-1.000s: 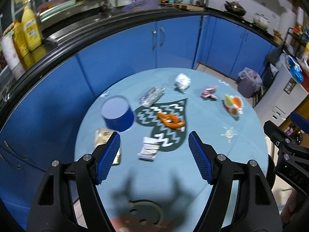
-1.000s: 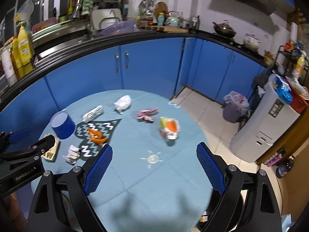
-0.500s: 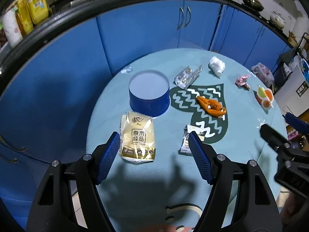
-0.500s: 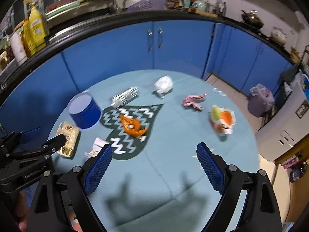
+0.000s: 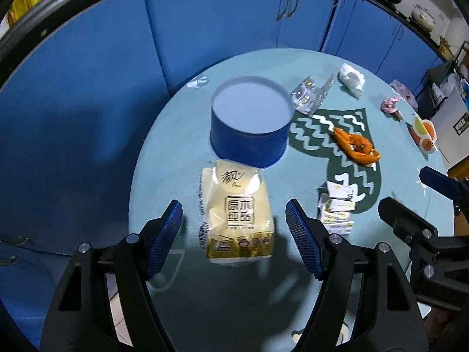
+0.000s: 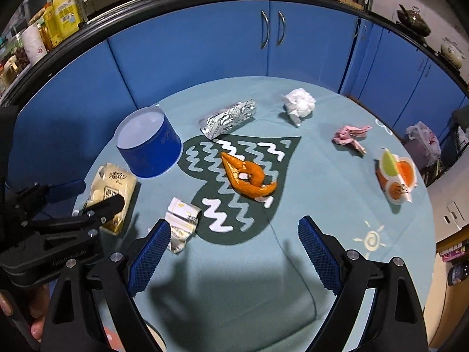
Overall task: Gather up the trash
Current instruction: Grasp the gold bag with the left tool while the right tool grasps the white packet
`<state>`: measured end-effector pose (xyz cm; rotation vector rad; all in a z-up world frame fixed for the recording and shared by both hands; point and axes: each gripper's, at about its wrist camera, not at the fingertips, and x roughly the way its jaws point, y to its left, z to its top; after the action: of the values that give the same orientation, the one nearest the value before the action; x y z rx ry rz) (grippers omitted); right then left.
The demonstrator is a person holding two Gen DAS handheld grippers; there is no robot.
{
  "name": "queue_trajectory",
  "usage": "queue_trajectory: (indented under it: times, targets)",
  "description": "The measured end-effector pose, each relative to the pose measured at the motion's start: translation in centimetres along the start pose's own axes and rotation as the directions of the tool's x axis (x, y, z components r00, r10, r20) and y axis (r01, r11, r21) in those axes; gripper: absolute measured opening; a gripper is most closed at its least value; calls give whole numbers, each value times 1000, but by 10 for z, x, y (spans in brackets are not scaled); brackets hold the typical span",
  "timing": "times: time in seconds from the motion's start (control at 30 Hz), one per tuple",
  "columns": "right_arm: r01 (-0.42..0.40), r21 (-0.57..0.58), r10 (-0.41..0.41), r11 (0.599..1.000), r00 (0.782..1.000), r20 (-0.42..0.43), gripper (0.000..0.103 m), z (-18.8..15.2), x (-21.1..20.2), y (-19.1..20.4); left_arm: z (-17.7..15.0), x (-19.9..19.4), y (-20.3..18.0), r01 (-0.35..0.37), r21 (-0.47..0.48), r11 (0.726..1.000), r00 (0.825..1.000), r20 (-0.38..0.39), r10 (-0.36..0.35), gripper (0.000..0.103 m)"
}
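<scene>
On the round teal table [image 5: 176,135] lie a yellow tissue pack [image 5: 237,214], a crumpled paper carton [image 5: 337,208], orange peel [image 5: 356,146], a silver wrapper [image 5: 310,94], a white tissue wad [image 5: 351,77] and a pink wrapper [image 5: 391,105]. My left gripper [image 5: 234,234] is open, and the tissue pack lies between its fingers without touching the pads. My right gripper [image 6: 234,252] is open and empty over the table's front. The crumpled carton [image 6: 181,220] sits just beside its left finger, and the orange peel [image 6: 249,176] lies farther ahead. The left gripper [image 6: 88,196] hovers over the tissue pack [image 6: 112,190].
A blue round container [image 6: 148,140] stands open-topped just behind the tissue pack. A fruit-printed wrapper [image 6: 395,176] lies near the table's right edge. A dark green heart mat [image 6: 234,205] covers the middle. Blue cabinets [image 6: 205,44] ring the back; a bagged bin [image 6: 422,140] stands on the floor.
Both grippers have come down and closer to the table. The left one swung left until the tissue pack sat between its fingers. The right one neared the crumpled carton. Jaw openings look unchanged.
</scene>
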<state>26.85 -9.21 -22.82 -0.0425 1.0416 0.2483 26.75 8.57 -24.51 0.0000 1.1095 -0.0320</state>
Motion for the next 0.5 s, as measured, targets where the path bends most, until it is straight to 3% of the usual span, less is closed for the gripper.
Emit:
queue_trajectory:
  times: [0.3, 0.5]
  targets:
    - [-47, 9, 47, 999, 997, -69, 87, 9, 33, 10, 2, 22, 18, 53, -30, 998, 997, -60, -55, 73]
    - [-66, 31, 69, 997, 993, -96, 87, 15, 47, 9, -1, 28, 23, 38, -30, 999, 997, -62, -39, 69]
